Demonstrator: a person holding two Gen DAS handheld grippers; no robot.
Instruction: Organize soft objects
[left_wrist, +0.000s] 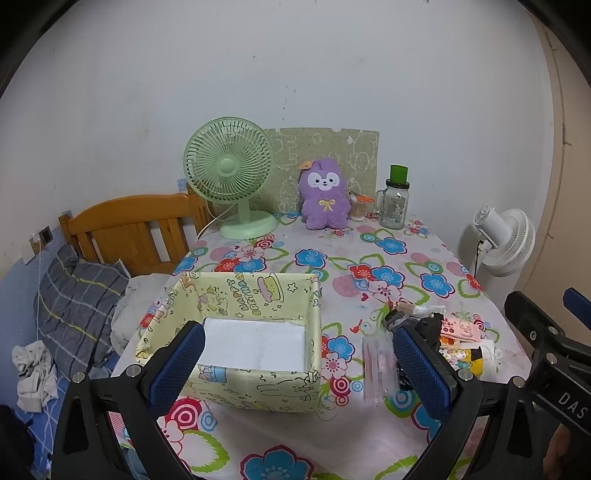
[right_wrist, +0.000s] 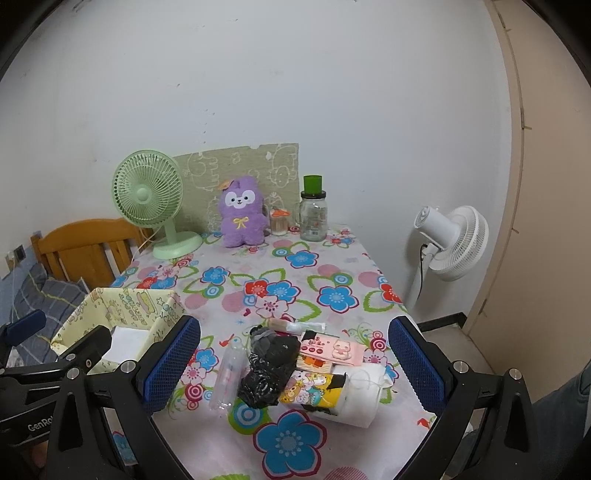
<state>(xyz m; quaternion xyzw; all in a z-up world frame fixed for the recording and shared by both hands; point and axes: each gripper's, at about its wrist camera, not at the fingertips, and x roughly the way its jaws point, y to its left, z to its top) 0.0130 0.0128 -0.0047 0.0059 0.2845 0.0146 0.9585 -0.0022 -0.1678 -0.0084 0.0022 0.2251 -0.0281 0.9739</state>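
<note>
Two grippers' fingers (left_wrist: 423, 369) (right_wrist: 415, 365) spread wide, empty, yellow box (left_wrist: 258, 291) lettered "HAPPY BIRTHDAY"

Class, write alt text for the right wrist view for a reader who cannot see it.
An open right gripper hovers over a pile of small items on a flowered tablecloth. A yellow box sits left; a purple plush toy and green fan stand behind.

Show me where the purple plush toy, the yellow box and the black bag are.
purple plush toy (right_wrist: 242, 218): right wrist view, on its belly under the yellow bow.
yellow box (left_wrist: 255, 290): left wrist view, on its far inner wall.
black bag (right_wrist: 264, 380): right wrist view, on its crinkled middle.
</note>
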